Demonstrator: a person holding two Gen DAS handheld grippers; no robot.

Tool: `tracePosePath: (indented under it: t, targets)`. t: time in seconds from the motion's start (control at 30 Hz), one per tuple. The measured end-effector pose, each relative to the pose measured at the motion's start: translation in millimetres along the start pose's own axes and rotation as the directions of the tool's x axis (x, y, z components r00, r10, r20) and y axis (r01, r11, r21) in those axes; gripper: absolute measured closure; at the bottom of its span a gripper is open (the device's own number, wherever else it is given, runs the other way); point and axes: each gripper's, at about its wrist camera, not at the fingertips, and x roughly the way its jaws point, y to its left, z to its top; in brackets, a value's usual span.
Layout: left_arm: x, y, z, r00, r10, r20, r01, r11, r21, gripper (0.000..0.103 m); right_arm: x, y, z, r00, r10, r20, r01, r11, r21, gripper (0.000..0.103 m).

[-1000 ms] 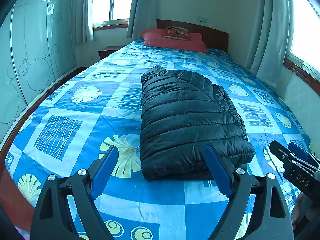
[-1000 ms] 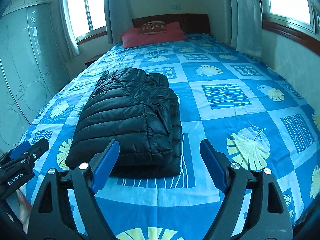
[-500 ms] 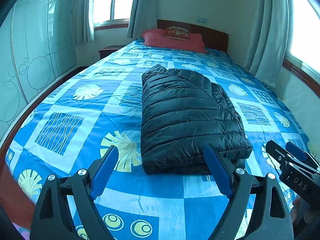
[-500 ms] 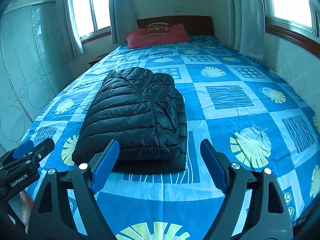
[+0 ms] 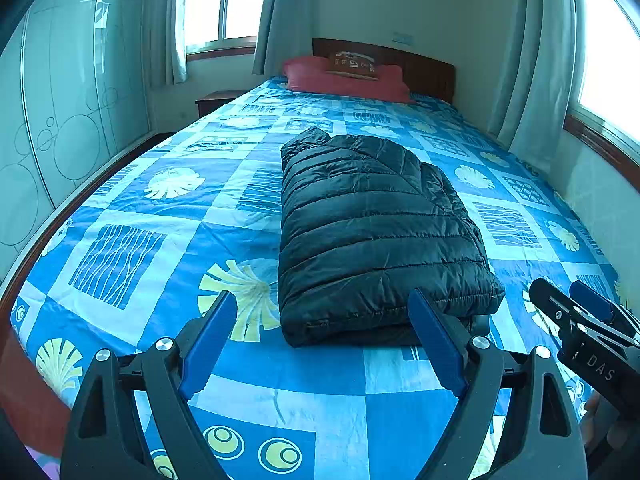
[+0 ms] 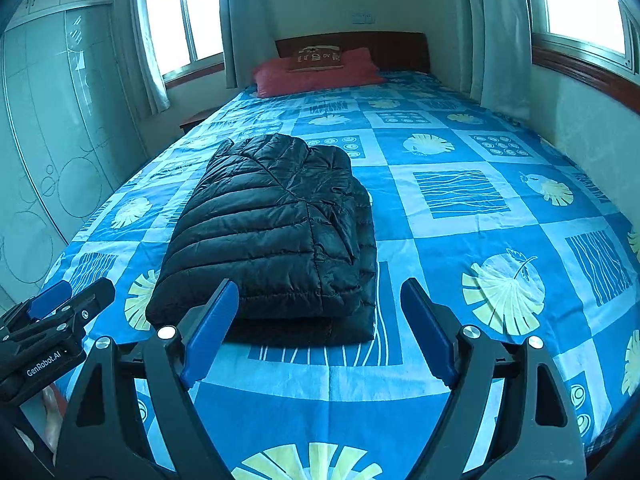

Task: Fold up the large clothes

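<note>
A black quilted puffer jacket [image 5: 372, 228] lies folded into a thick rectangle on the blue patterned bedspread [image 5: 160, 220]; it also shows in the right wrist view [image 6: 272, 232]. My left gripper [image 5: 324, 320] is open and empty, held back from the jacket's near edge. My right gripper [image 6: 320, 308] is open and empty, also short of the near edge. The right gripper shows at the right edge of the left wrist view [image 5: 580, 320], and the left gripper at the left edge of the right wrist view [image 6: 60, 312].
Red pillows [image 5: 344, 78] and a wooden headboard [image 5: 428, 72] stand at the far end of the bed. A wardrobe [image 5: 60, 120] runs along the left. A wall with a curtained window [image 6: 580, 12] borders the right side. A nightstand [image 5: 216, 100] is at the back left.
Both grippers have drawn back and risen a little from the jacket, so more bedspread shows in front of it. The jacket has not moved. Both stay open.
</note>
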Motion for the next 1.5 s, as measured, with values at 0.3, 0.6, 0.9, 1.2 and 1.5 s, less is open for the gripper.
tracePosePath:
  t: [0.3, 0.6, 0.9, 1.2, 1.5]
  targets:
    - [0.8, -0.1, -1.4, 1.000, -0.004, -0.003, 0.004, 1.000, 0.001, 0.017, 1.0, 2.9, -0.3, 1.000, 0.004, -0.003, -0.004, 1.000, -0.002, 0.020]
    - [0.8, 0.4, -1.4, 1.000, -0.004, -0.005, 0.004, 1.000, -0.003, 0.017, 0.9, 3.5, -0.3, 1.000, 0.004, -0.001, -0.004, 1.000, -0.002, 0.020]
    - [0.5, 0.3, -1.5, 1.000, -0.004, -0.004, 0.004, 1.000, -0.002, 0.017, 1.0, 4.2, -0.6, 1.000, 0.005, -0.001, -0.005, 1.000, -0.002, 0.020]
    - [-1.9, -2.8, -1.4, 1.000, 0.001, 0.006, -0.001, 1.000, 0.008, 0.017, 0.4, 6.3, -0.9, 1.000, 0.004, -0.003, -0.004, 1.000, -0.004, 0.020]
    - [-8.7, -5.4, 5.1, 0.999, 0.008, 0.050, -0.009, 1.000, 0.020, 0.017, -0.2, 6.6, -1.1, 1.000, 0.006, -0.002, -0.006, 1.000, -0.005, 0.020]
